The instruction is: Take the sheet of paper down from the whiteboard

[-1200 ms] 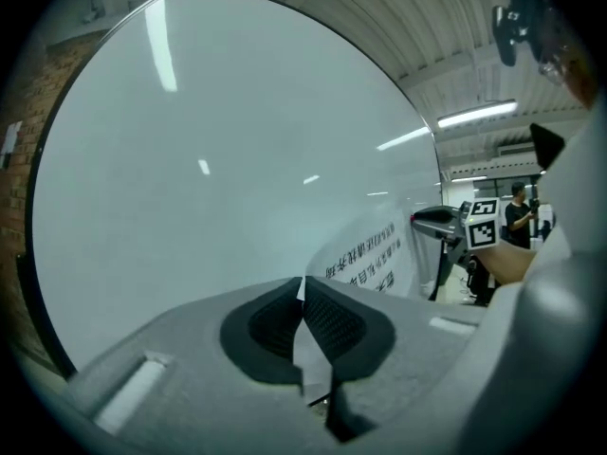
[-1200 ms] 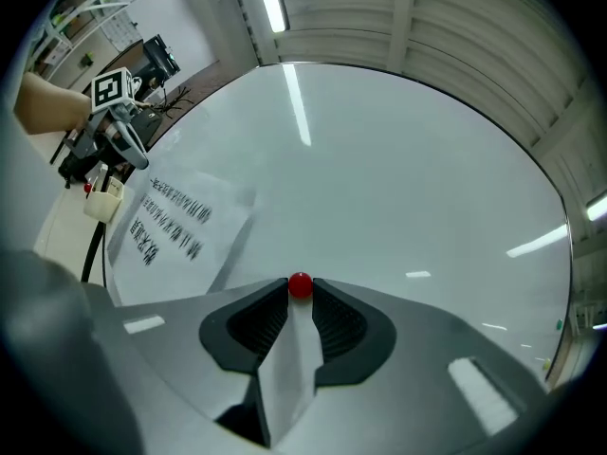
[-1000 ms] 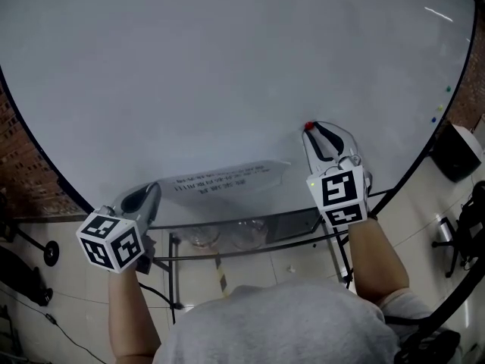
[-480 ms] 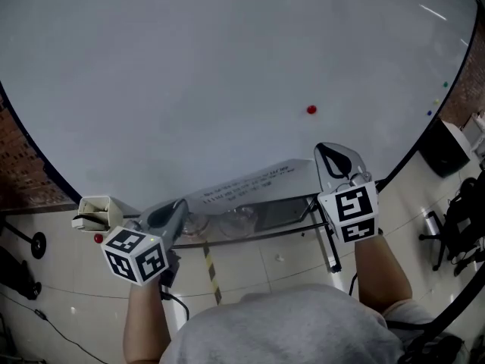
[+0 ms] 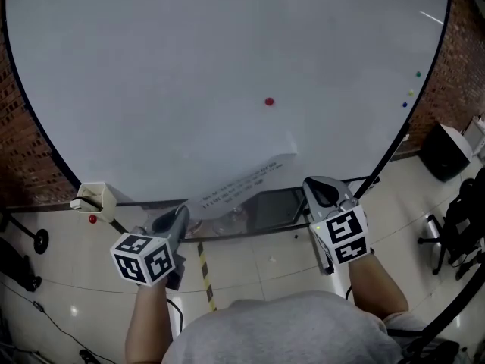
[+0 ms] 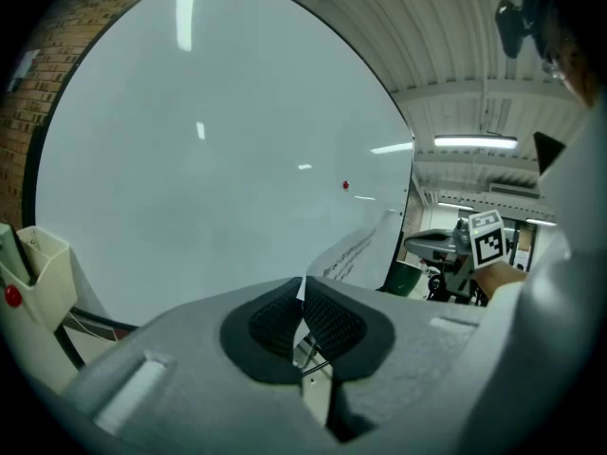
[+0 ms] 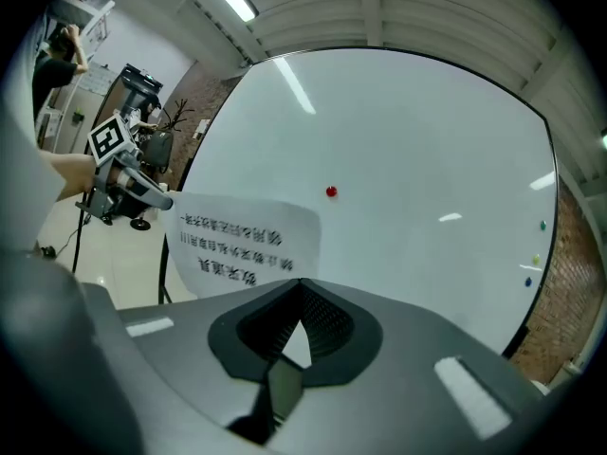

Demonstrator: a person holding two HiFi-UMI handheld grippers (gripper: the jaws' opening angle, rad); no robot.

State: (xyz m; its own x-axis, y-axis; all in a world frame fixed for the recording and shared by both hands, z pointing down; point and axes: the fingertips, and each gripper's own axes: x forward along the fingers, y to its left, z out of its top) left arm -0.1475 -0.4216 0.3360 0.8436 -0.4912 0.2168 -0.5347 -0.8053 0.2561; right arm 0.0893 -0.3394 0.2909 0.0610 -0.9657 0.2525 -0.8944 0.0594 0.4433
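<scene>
The white sheet of paper point(image 5: 242, 186) with printed lines hangs free of the whiteboard point(image 5: 189, 67), slanting up to the right. My left gripper point(image 5: 179, 219) is shut on its lower left edge; the left gripper view shows the sheet point(image 6: 353, 251) pinched between the dark pads point(image 6: 327, 322). My right gripper point(image 5: 320, 191) is shut with nothing in it, just right of the sheet's far corner. In the right gripper view the sheet point(image 7: 242, 237) hangs ahead and to the left. A red magnet point(image 5: 269, 101) stays on the board above the sheet.
A small beige holder point(image 5: 95, 196) with a red dot beneath sits at the board's lower left. Coloured magnets point(image 5: 410, 92) dot the board's right edge. The board's metal stand point(image 5: 276, 222) is below, and a black box point(image 5: 447, 150) is on the floor at the right.
The right gripper left the red magnet, dropped away from the board and shut. The left gripper pulled back with the sheet, which now hangs clear of the board.
</scene>
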